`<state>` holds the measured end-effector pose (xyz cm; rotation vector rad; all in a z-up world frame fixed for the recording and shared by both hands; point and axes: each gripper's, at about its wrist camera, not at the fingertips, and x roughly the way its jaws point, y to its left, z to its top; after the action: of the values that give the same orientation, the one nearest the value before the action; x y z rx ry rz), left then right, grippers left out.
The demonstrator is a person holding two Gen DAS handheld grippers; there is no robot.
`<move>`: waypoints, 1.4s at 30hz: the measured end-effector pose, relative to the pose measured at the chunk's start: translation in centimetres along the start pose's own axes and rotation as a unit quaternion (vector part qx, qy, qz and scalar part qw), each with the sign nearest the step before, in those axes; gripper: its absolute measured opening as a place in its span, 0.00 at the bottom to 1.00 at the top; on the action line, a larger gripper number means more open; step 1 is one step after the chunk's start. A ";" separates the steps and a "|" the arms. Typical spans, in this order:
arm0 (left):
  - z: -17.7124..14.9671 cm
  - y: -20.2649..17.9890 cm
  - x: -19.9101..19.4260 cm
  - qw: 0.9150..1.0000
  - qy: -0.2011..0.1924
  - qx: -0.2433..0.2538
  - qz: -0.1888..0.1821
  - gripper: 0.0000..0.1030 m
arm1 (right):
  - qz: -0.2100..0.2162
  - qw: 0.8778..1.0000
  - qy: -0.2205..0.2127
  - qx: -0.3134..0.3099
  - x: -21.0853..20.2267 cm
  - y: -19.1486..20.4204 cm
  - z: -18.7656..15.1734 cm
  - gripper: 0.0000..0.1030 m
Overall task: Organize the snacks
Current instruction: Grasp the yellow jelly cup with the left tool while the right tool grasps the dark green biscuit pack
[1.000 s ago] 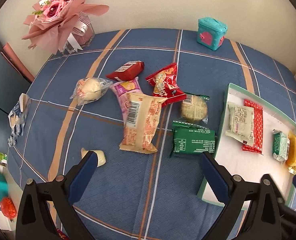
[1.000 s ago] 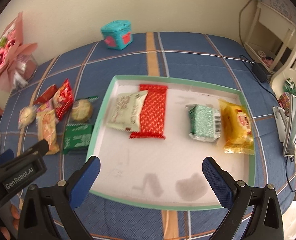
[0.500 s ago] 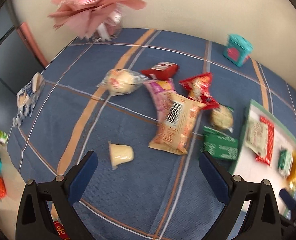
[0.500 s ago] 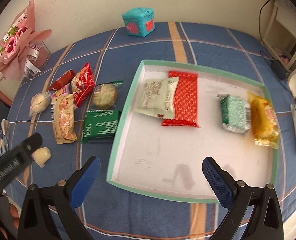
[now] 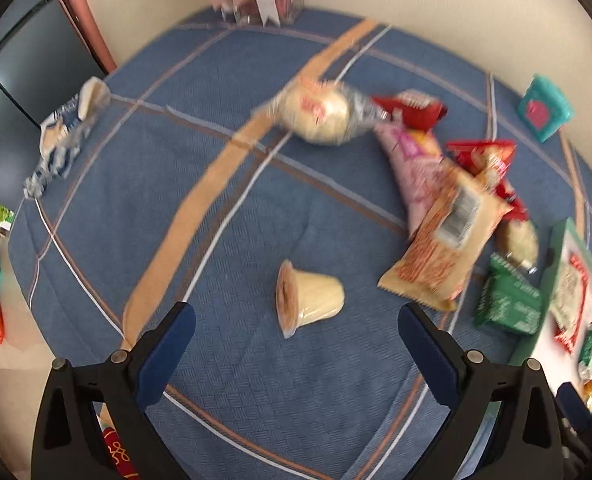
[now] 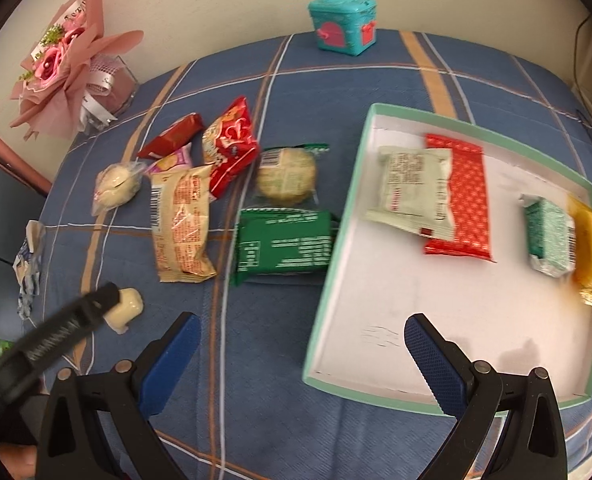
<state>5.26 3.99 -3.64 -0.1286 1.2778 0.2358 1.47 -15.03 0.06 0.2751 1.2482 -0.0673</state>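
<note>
A small cream jelly cup (image 5: 310,298) lies on its side on the blue checked cloth, just ahead of my open left gripper (image 5: 296,330), between the lines of its fingers. Loose snacks lie to its right: a beige packet (image 5: 444,248), a green packet (image 6: 283,246), a round cake (image 6: 286,176), a red bag (image 6: 230,142), a wrapped bun (image 5: 322,116). The mint-rimmed tray (image 6: 336,240) holds several packets. My right gripper (image 6: 298,344) is open above the tray's near left corner, holding nothing. The left gripper's body partly hides the jelly cup (image 6: 126,308) in the right wrist view.
A pink flower bouquet (image 6: 66,68) stands at the back left. A teal box (image 6: 342,24) sits by the far wall. A blue-white wrapper (image 5: 62,136) lies at the cloth's left edge. Cables and furniture crowd the right side.
The left gripper has swung left and lower toward the jelly cup, which now sits centred before it. The right gripper has shifted left, from over the tray to its left corner.
</note>
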 end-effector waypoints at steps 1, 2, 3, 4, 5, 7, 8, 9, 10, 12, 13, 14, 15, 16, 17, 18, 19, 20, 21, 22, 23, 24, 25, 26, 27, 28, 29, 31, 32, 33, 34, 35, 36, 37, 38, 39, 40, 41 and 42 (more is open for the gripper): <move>0.0 0.0 0.3 1.000 0.003 0.000 0.002 0.98 | 0.002 1.000 0.002 0.002 0.2 0.1 0.1 1.00; 0.0 0.0 0.5 1.000 0.004 0.000 0.004 0.98 | 0.005 1.000 0.003 0.003 0.4 0.1 0.2 1.00; 0.1 0.0 0.8 1.000 0.006 -0.001 0.007 0.98 | 0.009 1.000 0.003 0.002 0.6 0.2 0.3 1.00; 0.1 0.1 1.0 1.000 0.008 -0.002 0.006 0.98 | 0.012 1.000 0.003 0.001 0.7 0.3 0.4 1.00; 0.0 0.1 1.3 1.000 0.011 -0.005 0.001 0.98 | 0.015 1.000 0.002 0.001 0.8 0.4 0.5 1.00; 0.0 0.2 1.7 1.000 0.015 -0.009 -0.006 0.97 | 0.016 1.000 -0.001 0.003 1.0 0.6 0.8 1.00; -0.1 0.2 2.0 1.000 0.017 -0.010 -0.008 0.94 | 0.016 1.000 -0.004 0.005 1.0 0.6 0.9 0.99; 0.1 0.1 2.1 1.000 0.018 -0.009 -0.008 0.90 | 0.017 1.000 -0.007 0.006 1.1 0.6 1.1 0.99; 0.0 0.1 2.2 1.000 0.020 -0.006 -0.008 0.83 | 0.017 1.000 -0.009 0.007 1.1 0.6 1.2 0.99; 0.0 0.0 2.6 1.000 0.025 -0.003 -0.012 0.78 | 0.021 1.000 -0.016 0.005 1.0 0.8 1.4 0.97; 0.0 0.0 2.7 1.000 0.026 -0.004 -0.016 0.77 | 0.023 0.999 -0.021 0.003 0.9 0.9 1.6 0.95; 0.2 0.0 2.7 0.999 0.027 -0.004 -0.018 0.74 | 0.025 0.999 -0.025 0.000 0.8 1.1 1.7 0.94; 0.3 0.2 2.9 0.999 0.027 -0.002 -0.019 0.73 | 0.027 0.999 -0.031 -0.007 0.8 1.4 1.8 0.93; 0.4 0.2 3.0 0.999 0.026 -0.001 -0.019 0.70 | 0.026 0.999 -0.034 -0.011 0.8 1.6 1.9 0.93; 0.4 0.3 3.1 1.000 0.025 0.000 -0.019 0.66 | 0.025 0.999 -0.036 -0.016 0.8 1.8 2.0 0.92; 0.5 0.3 3.2 1.000 0.024 0.001 -0.019 0.64 | 0.020 0.999 -0.037 -0.022 1.0 2.0 2.1 0.92; 0.5 0.2 3.3 1.000 0.024 0.001 -0.019 0.64 | 0.017 0.999 -0.037 -0.026 1.1 2.2 2.2 0.91; 0.6 0.3 3.4 1.000 0.024 0.000 -0.019 0.63 | 0.016 0.999 -0.037 -0.029 1.3 2.3 2.3 0.90; 0.9 0.4 3.7 0.999 0.025 -0.001 -0.021 0.63 | 0.015 0.999 -0.036 -0.032 1.5 2.4 2.4 0.89; 0.8 0.4 3.9 0.999 0.026 -0.002 -0.023 0.63 | 0.015 0.999 -0.034 -0.034 1.7 2.4 2.5 0.87; 0.9 0.5 4.1 0.999 0.028 -0.003 -0.023 0.62 | 0.014 0.999 -0.033 -0.035 1.9 2.5 2.6 0.86; 1.1 0.7 4.4 0.999 0.029 -0.003 -0.025 0.60 | 0.010 0.999 -0.032 -0.036 2.1 2.5 2.7 0.85; 1.1 0.8 4.5 0.999 0.030 -0.004 -0.027 0.56 | 0.008 0.999 -0.032 -0.036 2.2 2.5 2.7 0.85; 1.2 0.8 4.6 0.999 0.030 -0.005 -0.028 0.54 | 0.007 0.999 -0.032 -0.036 2.2 2.5 2.8 0.84; 1.4 0.9 4.8 0.999 0.031 -0.005 -0.028 0.53 | 0.007 0.999 -0.032 -0.037 2.4 2.5 2.8 0.83; 1.4 1.0 4.9 0.999 0.031 -0.005 -0.030 0.53 | 0.008 0.999 -0.031 -0.038 2.5 2.6 2.9 0.81; 1.5 1.2 5.0 0.999 0.032 -0.004 -0.033 0.51 | 0.008 0.999 -0.031 -0.040 2.7 2.6 3.0 0.79; 2.0 1.2 5.5 0.999 0.035 -0.001 -0.038 0.48 | 0.005 0.999 -0.029 -0.044 3.0 2.6 3.2 0.76; 2.1 1.1 5.6 0.999 0.036 0.001 -0.038 0.47 | 0.004 0.999 -0.027 -0.045 3.2 2.6 3.3 0.75; 2.1 1.1 5.8 0.999 0.038 0.002 -0.039 0.47 | 0.002 0.999 -0.026 -0.045 3.4 2.5 3.4 0.75; 2.1 0.9 5.9 0.998 0.038 0.002 -0.039 0.47 | 0.000 0.999 -0.025 -0.044 3.6 2.4 3.5 0.73; 2.3 0.9 6.0 0.998 0.038 0.003 -0.039 0.47 | 0.001 0.999 -0.023 -0.041 3.7 2.2 3.6 0.70; 2.4 1.0 6.2 0.998 0.040 0.002 -0.040 0.47 | 0.001 0.999 -0.021 -0.039 3.9 2.1 3.6 0.69; 2.4 1.0 6.4 0.998 0.041 0.000 -0.041 0.47 | 0.002 0.999 -0.022 -0.038 3.9 2.0 3.7 0.69; 2.5 1.2 6.7 0.998 0.043 -0.001 -0.042 0.47 | 0.001 0.999 -0.022 -0.039 4.0 2.0 3.7 0.69; 2.5 1.4 6.9 0.998 0.045 -0.002 -0.044 0.47 | -0.001 0.999 -0.022 -0.041 4.0 2.1 3.8 0.69; 2.5 1.4 7.1 0.998 0.047 -0.002 -0.045 0.47 | -0.002 0.999 -0.022 -0.042 4.0 2.1 3.8 0.69; 2.6 1.6 7.2 0.998 0.048 -0.003 -0.046 0.47 | -0.002 0.999 -0.022 -0.041 4.0 2.1 3.8 0.68; 2.6 1.7 7.3 0.998 0.048 -0.003 -0.046 0.47 | -0.002 0.999 -0.023 -0.037 4.0 1.9 3.9 0.67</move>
<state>9.25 6.95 -9.79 -0.2058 1.3627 0.1552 6.75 -13.72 -2.22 0.2061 1.2033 -0.0299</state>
